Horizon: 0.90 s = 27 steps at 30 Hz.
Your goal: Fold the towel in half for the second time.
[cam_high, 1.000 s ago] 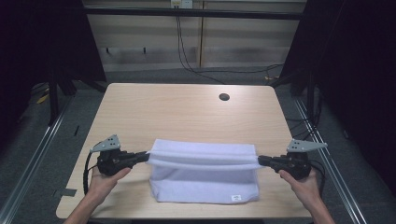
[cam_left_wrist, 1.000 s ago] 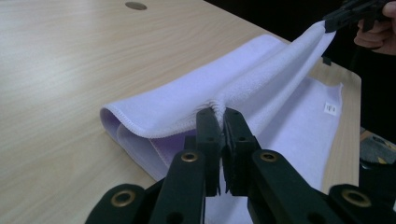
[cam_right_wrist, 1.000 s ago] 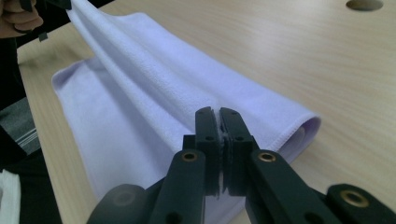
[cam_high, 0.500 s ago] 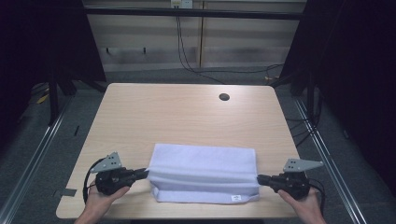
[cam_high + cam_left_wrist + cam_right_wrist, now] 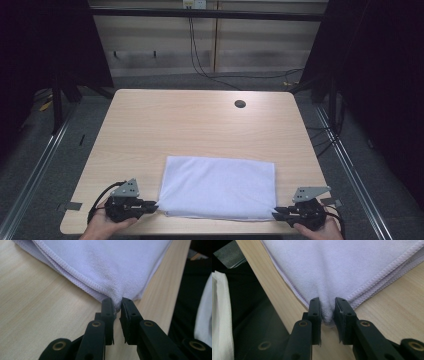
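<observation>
Left gripper: fingers have just been opening, narrowly parted, towel corner between them.
Surroundings: bare counter; dark round hole far back, well apart.
Towel: pale lilac, folded flat, near front edge.
Right gripper: fingers likewise easing apart around opposite corner.
</observation>
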Available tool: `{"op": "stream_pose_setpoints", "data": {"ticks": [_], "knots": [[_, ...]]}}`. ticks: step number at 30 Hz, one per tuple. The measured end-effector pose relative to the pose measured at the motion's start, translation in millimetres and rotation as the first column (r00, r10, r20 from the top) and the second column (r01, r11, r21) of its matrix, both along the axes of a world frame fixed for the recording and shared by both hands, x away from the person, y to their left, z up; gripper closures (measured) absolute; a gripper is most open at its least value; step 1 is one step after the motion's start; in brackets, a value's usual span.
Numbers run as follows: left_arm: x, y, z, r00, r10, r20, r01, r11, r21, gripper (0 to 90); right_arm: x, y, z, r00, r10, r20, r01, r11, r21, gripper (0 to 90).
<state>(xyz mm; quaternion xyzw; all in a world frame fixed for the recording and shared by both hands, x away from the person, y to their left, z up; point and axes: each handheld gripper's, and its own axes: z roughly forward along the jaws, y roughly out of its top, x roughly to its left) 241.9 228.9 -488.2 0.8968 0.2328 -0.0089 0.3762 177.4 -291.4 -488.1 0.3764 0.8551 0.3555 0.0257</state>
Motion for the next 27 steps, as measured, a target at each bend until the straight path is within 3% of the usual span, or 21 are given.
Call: {"op": "stream_pose_setpoints", "data": {"ticks": [2,5,7,9,10,12,14,16,17,18,19,20,21,23,25,27], "knots": [[0.5,-3.1,0.6,0.9994,0.023,0.026,-0.023,0.9997,0.003,81.1,3.8,-0.3,-0.8,0.9999,-0.011,0.004,0.011,0.9999,-0.005,78.8],[3.8,-5.2,0.9,0.9998,0.019,0.005,-0.019,0.9998,-0.011,79.9,14.0,0.3,-0.9,0.9981,-0.039,0.048,0.041,0.9983,-0.04,77.9],[1.7,-6.5,1.1,1.0,0.006,0.004,-0.006,0.9999,-0.014,76.4,19.8,-1.2,-1.0,0.9985,-0.046,0.031,0.047,0.9986,-0.025,73.9],[-0.3,-2.3,4.4,0.9998,0.018,0.011,-0.017,0.9986,-0.051,69.3,21.5,-4.4,-1.0,0.9975,-0.066,0.026,0.066,0.9978,0.008,63.9],[0.2,2.9,7.7,0.9983,0.054,0.02,-0.052,0.9939,-0.097,63.7,20.1,-6.4,1.1,0.9963,-0.076,0.041,0.075,0.997,0.02,61.8],[4.4,12.5,13.6,0.9944,0.103,0.022,-0.097,0.977,-0.19,57.9,17.6,-11.6,8.3,0.9891,-0.118,0.089,0.111,0.9908,0.078,56.6],[10.4,19.4,18.5,0.9859,0.164,0.032,-0.152,0.9583,-0.242,56.1,17.7,-14.1,14.6,0.9809,-0.146,0.128,0.132,0.9843,0.118,51.7],[21.1,24.6,21.5,0.9652,0.261,0.02,-0.247,0.9329,-0.262,50.3,20.1,-14.8,19.2,0.9657,-0.194,0.172,0.173,0.976,0.133,42.9],[29.2,26.7,21.6,0.9467,0.322,0.013,-0.305,0.91,-0.28,48.4,22.3,-15.7,20.2,0.957,-0.221,0.188,0.197,0.9704,0.14,40.8],[36.8,27.4,21.1,0.9381,0.346,0.002,-0.332,0.901,-0.279,47.9,27.0,-18.7,19.4,0.9464,-0.252,0.203,0.224,0.963,0.15,39.2],[43.7,26.9,20.1,0.9311,0.364,0.016,-0.348,0.8999,-0.263,47.5,31.3,-22.0,18.0,0.9376,-0.281,0.205,0.252,0.955,0.156,37.3],[47.5,26.1,18.6,0.9323,0.361,0.026,-0.341,0.9005,-0.27,44.8,36.4,-26.0,15.9,0.9299,-0.305,0.206,0.273,0.9474,0.166,36.6],[52.3,24.6,16.0,0.9362,0.349,0.041,-0.327,0.9076,-0.264,44.5,40.3,-28.9,14.6,0.924,-0.323,0.204,0.29,0.9405,0.177,35.6],[55.1,22.2,13.0,0.9341,0.35,0.068,-0.328,0.9182,-0.221,43.0,48.2,-36.1,14.7,0.9065,-0.361,0.22,0.32,0.9261,0.2,33.4],[57.1,25.2,10.7,0.9244,0.38,0.033,-0.364,0.9038,-0.226,40.0,50.9,-39.2,14.3,0.8929,-0.386,0.232,0.341,0.916,0.211,32.7],[57.9,29.0,10.5,0.9174,0.398,-0.003,-0.385,0.886,-0.258,36.3,49.8,-41.8,12.3,0.893,-0.395,0.215,0.345,0.9082,0.236,32.0]]}}
